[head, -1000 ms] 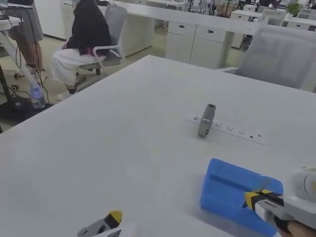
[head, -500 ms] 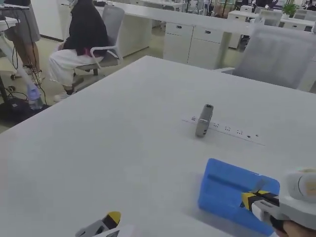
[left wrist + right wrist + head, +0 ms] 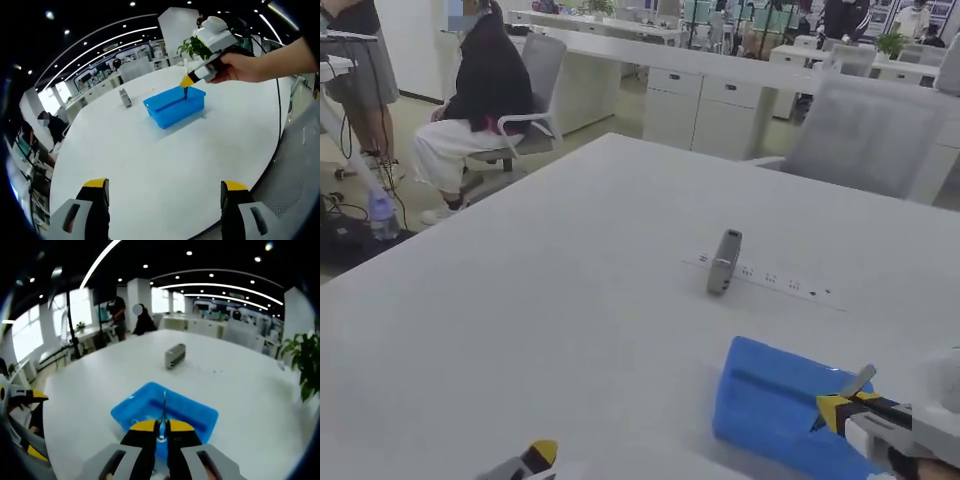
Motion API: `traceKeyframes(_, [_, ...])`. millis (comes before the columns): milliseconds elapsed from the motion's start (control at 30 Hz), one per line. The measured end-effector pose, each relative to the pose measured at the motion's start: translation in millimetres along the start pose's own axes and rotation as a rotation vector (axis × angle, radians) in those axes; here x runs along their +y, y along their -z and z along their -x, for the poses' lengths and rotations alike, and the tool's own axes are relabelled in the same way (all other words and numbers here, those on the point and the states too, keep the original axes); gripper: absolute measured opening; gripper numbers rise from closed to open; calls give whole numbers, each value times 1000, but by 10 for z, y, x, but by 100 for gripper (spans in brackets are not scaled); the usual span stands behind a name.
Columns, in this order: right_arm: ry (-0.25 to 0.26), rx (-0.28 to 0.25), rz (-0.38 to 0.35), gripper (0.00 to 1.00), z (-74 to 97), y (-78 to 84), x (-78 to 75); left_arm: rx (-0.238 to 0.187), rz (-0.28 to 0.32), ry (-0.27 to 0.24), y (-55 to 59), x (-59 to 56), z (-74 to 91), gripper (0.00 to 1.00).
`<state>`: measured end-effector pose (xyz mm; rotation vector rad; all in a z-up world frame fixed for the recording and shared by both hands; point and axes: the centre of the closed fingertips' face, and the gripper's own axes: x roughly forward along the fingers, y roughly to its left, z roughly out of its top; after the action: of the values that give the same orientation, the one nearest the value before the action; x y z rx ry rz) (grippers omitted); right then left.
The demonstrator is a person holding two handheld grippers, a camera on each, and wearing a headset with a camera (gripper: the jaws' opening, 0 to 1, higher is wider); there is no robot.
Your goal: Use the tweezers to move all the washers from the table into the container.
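Note:
A blue container (image 3: 770, 405) stands on the white table (image 3: 570, 300) at the front right. My right gripper (image 3: 835, 408) hovers over its right end, shut on thin metal tweezers (image 3: 858, 380). In the right gripper view the tweezers (image 3: 163, 407) point down into the container (image 3: 192, 412) from between the shut jaws of the right gripper (image 3: 161, 429). The left gripper view shows the right gripper (image 3: 200, 75) held above the container (image 3: 172, 107). My left gripper (image 3: 162, 195) is open over bare table, with one yellow tip (image 3: 542, 455) at the head view's bottom edge. I make out no washers.
A small grey block (image 3: 724, 262) stands on a flat white strip (image 3: 790, 283) beyond the container. Office chairs (image 3: 865, 135) ring the table's far side. A seated person (image 3: 480, 95) is at the back left. A potted plant (image 3: 307, 365) is at the right.
The head camera has shifted, so the table and container sit a little lower and to the left. The right gripper stays over the container's right end, with more of the tweezers showing.

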<state>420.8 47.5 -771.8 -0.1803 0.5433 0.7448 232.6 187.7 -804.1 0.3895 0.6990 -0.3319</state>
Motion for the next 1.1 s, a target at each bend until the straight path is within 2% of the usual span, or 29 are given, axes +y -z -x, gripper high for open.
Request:
traceKeyframes(100, [-5,-33,-16,3,133,-51,42,-5,-5,-3,-9,4,4,94])
traceKeyframes(233, [-14,-52,-26,3,269,-56,100,-6,-6,-1,-12,0,6,94])
traceKeyframes(333, [-31,-46,-30,3,344,-3,170,-7,-10,-1,-15,-5,6,94])
traceKeyframes(467, [-37,-21,-21,3,405,133,191,-16,0,-2,-31,5,12,94])
traceKeyframes(767, [-30,36,-3,3,325,447,239,-16,-4,-3,-30,3,10,94])
traceKeyframes(1100, [-15,63,2,3,212,600,222,-7,-2,2,-11,-2,8,94])
